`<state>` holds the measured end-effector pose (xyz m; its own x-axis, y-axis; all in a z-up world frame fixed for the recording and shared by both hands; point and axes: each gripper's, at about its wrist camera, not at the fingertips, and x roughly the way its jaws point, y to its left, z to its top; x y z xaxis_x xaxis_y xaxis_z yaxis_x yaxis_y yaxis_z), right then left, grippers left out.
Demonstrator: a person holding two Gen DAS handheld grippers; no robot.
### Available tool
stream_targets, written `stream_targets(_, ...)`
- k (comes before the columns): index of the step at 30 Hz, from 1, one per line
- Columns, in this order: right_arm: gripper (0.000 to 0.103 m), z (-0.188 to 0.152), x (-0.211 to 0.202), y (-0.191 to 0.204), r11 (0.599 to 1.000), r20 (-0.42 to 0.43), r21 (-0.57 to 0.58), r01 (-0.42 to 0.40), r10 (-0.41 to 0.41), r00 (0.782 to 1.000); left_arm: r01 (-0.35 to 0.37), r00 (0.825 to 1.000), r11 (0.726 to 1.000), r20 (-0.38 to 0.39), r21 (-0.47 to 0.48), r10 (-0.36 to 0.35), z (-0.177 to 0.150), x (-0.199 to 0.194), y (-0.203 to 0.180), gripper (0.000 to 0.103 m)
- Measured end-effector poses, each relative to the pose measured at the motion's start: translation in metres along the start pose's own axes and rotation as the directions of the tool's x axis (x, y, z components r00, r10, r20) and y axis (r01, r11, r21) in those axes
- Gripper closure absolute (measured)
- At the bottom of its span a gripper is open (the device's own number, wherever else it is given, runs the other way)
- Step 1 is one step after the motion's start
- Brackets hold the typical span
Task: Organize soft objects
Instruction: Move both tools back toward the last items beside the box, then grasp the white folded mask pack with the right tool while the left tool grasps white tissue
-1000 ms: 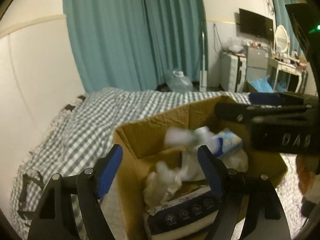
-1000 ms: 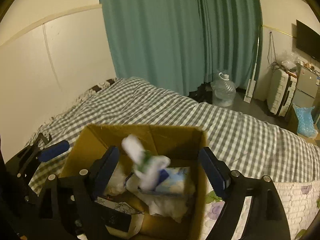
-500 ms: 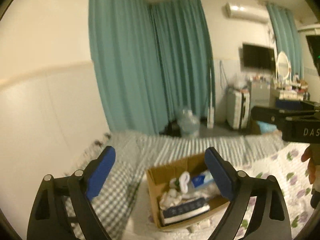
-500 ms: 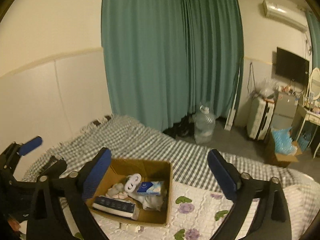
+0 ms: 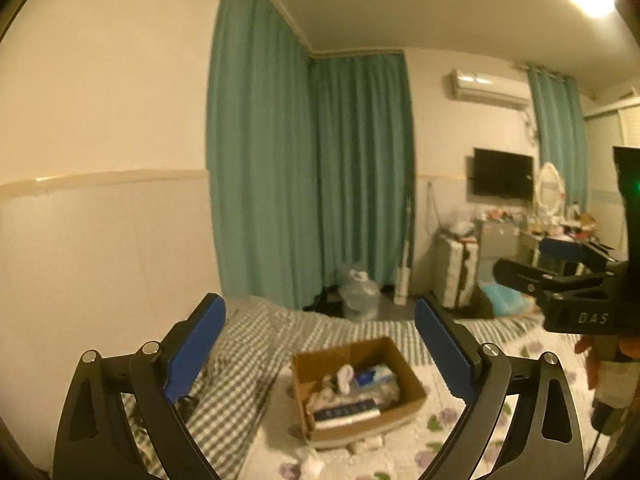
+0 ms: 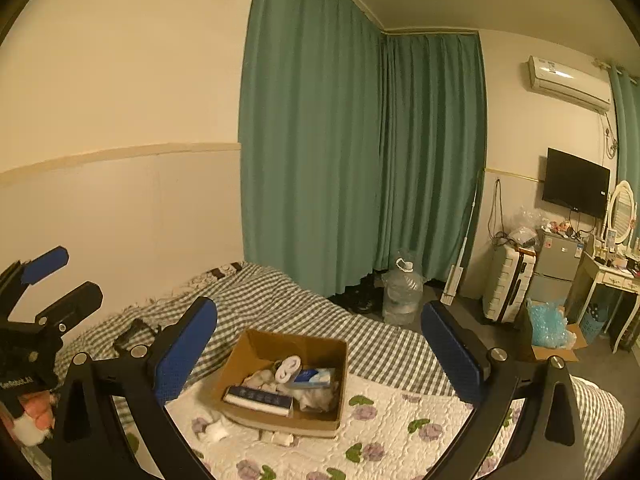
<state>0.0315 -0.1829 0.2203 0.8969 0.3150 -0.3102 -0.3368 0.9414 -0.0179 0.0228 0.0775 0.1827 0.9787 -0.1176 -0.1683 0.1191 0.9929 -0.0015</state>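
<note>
Both grippers — left gripper (image 5: 320, 344), right gripper (image 6: 320, 350) — jaws wide, above cardboard box (image 6: 256, 414).

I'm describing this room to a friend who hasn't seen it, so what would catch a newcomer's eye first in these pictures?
Probably the tall teal curtains filling the far corner, floor to ceiling. Next, the open cardboard box on the bed, stuffed with white soft items, a blue tissue pack and a dark flat pack, with a few white bits lying loose on the floral quilt beside it. Both the right gripper and left gripper hang wide open and empty above the bed.
</note>
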Motion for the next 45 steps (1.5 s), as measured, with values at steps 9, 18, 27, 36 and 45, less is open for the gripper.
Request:
stream_targets(9,0.001,-0.079,0.042,0.016,0.998,-0.119,0.046,-0.031,0.037,0.992,-0.003,0.997,1.0,-0.076,0.003,0.003,-0.048,0.018,0.011,0.006)
stream_targets(18,0.001,-0.166,0.118,0.036,0.996,-0.292,0.066,-0.057,0.074,0.954,-0.049,0.964,0.998,-0.261,0.046,0.059,-0.133,0.073,0.016,0.006)
stream_targets(27,0.001,-0.241,0.195,0.044,0.993,-0.45,0.098,-0.071,0.107,0.886,-0.08,0.885,0.997,-0.461,0.0,0.071,-0.219,0.139,0.021,0.008)
stream_targets(36,0.009,-0.28,0.239,0.045,0.99,-0.532,0.125,-0.071,0.127,0.837,-0.093,0.816,0.995,-0.575,-0.036,0.056,-0.272,0.166,0.034,0.009)
stream_targets(45,0.018,-0.294,0.278,0.059,0.988,-0.582,0.133,-0.079,0.142,0.8,-0.039,0.781,0.999,-0.624,-0.013,0.023,-0.295,0.179,0.024,0.027)
